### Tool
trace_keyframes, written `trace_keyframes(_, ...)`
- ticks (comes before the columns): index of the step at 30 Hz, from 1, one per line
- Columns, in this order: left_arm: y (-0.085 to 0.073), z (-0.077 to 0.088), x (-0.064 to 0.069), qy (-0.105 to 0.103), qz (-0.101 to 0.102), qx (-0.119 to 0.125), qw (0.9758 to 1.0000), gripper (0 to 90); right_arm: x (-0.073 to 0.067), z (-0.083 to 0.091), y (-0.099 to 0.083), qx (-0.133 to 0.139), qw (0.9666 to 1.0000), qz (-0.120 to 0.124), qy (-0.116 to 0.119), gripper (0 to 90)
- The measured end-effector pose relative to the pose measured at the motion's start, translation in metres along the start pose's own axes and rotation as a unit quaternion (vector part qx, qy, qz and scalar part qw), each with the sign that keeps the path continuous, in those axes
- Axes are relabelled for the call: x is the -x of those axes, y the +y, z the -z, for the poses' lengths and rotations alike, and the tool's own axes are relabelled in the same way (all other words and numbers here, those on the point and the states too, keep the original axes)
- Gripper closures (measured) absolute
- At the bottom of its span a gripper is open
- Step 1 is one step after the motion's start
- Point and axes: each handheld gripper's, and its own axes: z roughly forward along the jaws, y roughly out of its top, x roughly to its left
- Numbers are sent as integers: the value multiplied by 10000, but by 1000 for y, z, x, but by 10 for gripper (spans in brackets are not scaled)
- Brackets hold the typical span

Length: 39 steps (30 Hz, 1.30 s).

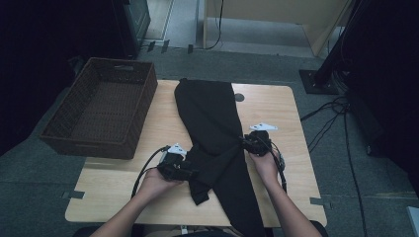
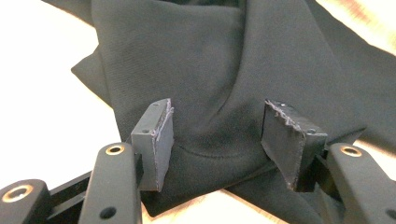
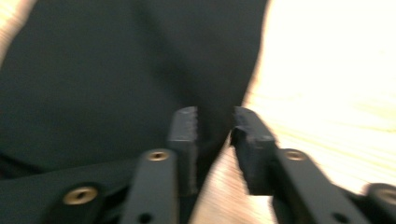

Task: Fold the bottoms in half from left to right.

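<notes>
A long black garment (image 1: 212, 118) lies diagonally across the wooden table (image 1: 276, 108), folded over itself near the front, its lower end hanging past the front edge. At the fold's left side, my left gripper (image 1: 190, 170) is held by a hand. In the left gripper view it (image 2: 217, 135) stands open, pads wide apart, with a hemmed fold of the cloth (image 2: 187, 56) lying between them untouched. My right gripper (image 1: 245, 143) sits at the garment's right edge. The right gripper view is blurred; there the gripper (image 3: 215, 126) shows a narrow gap, over the border of cloth (image 3: 93, 70) and wood.
A dark wicker basket (image 1: 89, 147) stands at the table's left, partly over its edge. A round cable hole (image 1: 239, 97) sits near the far edge. Cables (image 1: 326, 118) trail on the floor to the right. Bare wood shows right of the garment.
</notes>
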Motion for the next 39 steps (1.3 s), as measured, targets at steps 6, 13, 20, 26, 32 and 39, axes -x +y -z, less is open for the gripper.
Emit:
trace_keyframes(6, 4, 11, -9, 236, 66, 240, 9994, 417, -31, 21, -6, 263, 9978, 353, 487, 611)
trace_keyframes(13, 9, 1, -24, 569, 139, 172, 9981, 381, -60, 6, -29, -180, 9934, 738, 861, 592)
trace_keyframes(20, 12, -8, -25, 578, -109, 256, 9979, 565, -64, -6, -30, 2, 9935, 968, 606, 640)
trace_keyframes(26, 15, -3, -31, 336, 276, 283, 9987, 885, -69, -19, -21, 83, 9951, 823, 540, 696)
trace_keyframes(32, 23, 16, -19, -370, 261, 396, 9982, 900, -76, -35, -8, 102, 9955, 785, 523, 672)
trace_keyframes(39, 23, 18, 8, -1047, -174, 269, 9940, 892, -74, -38, -2, -17, 9953, 773, 591, 567)
